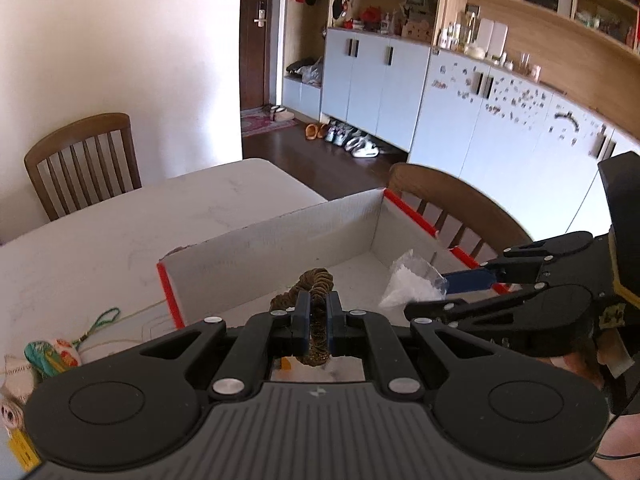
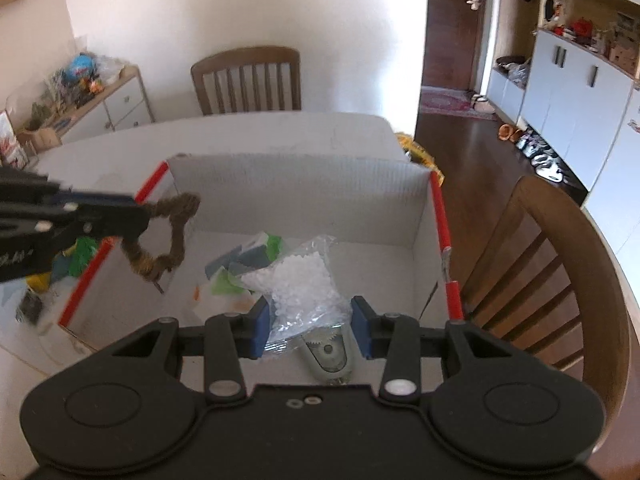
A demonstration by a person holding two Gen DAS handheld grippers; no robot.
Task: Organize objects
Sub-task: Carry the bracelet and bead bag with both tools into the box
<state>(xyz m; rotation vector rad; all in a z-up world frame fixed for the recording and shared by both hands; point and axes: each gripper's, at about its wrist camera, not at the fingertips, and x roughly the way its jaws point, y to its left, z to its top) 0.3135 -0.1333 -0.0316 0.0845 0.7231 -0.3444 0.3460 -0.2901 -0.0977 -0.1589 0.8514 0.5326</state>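
A white cardboard box (image 1: 280, 240) with red edges stands on the table; it also shows in the right wrist view (image 2: 304, 184). My left gripper (image 1: 318, 316) is shut on a brown rope ring (image 1: 318, 280) and holds it over the box's left side; the ring (image 2: 168, 236) hangs from it in the right wrist view. My right gripper (image 2: 312, 332) is open above a clear bag of white pellets (image 2: 300, 284) lying in the box; the bag also shows in the left wrist view (image 1: 408, 284). Green and blue packets (image 2: 248, 260) and a metal tool (image 2: 330, 354) also lie in the box.
A small patterned pouch with a green cord (image 1: 56, 354) lies on the white table (image 1: 120, 232) left of the box. Wooden chairs (image 1: 84, 164) (image 2: 556, 280) stand at the table's far and right sides. A yellow packet (image 2: 420, 156) lies behind the box.
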